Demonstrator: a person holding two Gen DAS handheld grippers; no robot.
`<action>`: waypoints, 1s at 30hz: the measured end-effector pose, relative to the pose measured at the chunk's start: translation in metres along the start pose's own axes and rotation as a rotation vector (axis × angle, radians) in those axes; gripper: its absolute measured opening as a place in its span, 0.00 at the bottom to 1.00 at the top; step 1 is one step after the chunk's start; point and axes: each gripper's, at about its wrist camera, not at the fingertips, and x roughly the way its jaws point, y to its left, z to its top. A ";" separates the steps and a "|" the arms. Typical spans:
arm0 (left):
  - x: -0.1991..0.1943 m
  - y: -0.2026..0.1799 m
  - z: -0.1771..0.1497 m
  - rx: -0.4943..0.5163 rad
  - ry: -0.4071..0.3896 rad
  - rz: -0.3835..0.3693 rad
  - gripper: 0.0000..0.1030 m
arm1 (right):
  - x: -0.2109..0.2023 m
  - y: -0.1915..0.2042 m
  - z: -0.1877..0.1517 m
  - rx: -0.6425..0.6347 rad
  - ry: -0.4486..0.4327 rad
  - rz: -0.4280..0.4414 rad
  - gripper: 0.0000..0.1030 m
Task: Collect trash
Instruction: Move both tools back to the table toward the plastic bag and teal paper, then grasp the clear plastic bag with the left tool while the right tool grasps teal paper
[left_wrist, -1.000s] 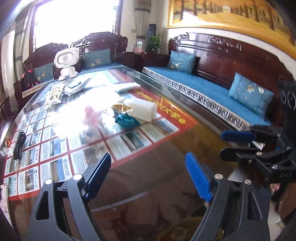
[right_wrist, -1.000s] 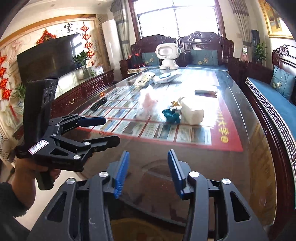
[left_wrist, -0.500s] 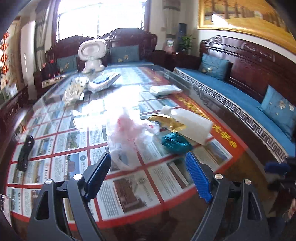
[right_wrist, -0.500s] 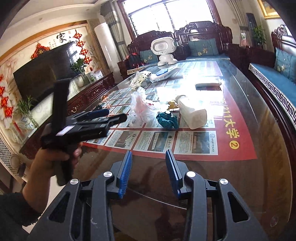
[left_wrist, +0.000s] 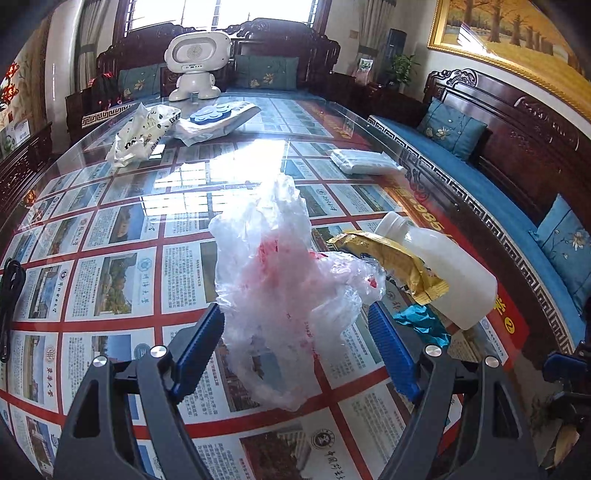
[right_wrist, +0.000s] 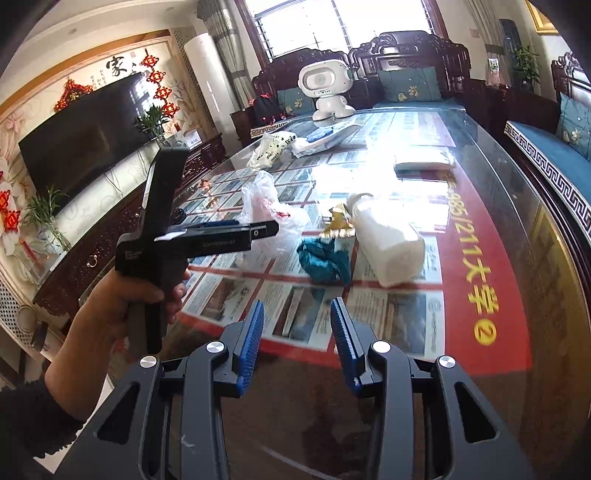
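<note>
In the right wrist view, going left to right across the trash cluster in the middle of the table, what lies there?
Crumpled clear plastic bag → teal wrapper → white plastic bottle lying on its side. The gold wrapper overlaps the bottle, so I leave it out.

**A family living room with carved wooden furniture**

This is a home's sitting room. Dark carved wooden sofas with blue seat pads and teal embroidered cushions (left_wrist: 452, 129) line the long glass-topped counter (right_wrist: 491, 236). A large black flat television (right_wrist: 79, 129) stands on a low carved cabinet, red knot ornaments (right_wrist: 159, 88) hang on the flower-painted wall, and a gold-framed painting of trees (left_wrist: 517, 40) hangs above one sofa. Curtained windows (right_wrist: 332, 22) and potted green plants (left_wrist: 402, 68) complete it.
</note>
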 end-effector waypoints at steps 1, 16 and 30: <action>0.002 0.002 0.001 -0.003 0.000 0.002 0.77 | 0.004 0.000 0.003 -0.005 0.001 -0.011 0.37; 0.050 0.009 0.023 0.073 0.109 -0.048 0.58 | 0.032 -0.004 0.013 0.001 0.042 0.031 0.37; 0.006 0.006 0.004 0.090 0.039 -0.091 0.36 | 0.046 0.004 0.016 -0.031 0.049 -0.025 0.37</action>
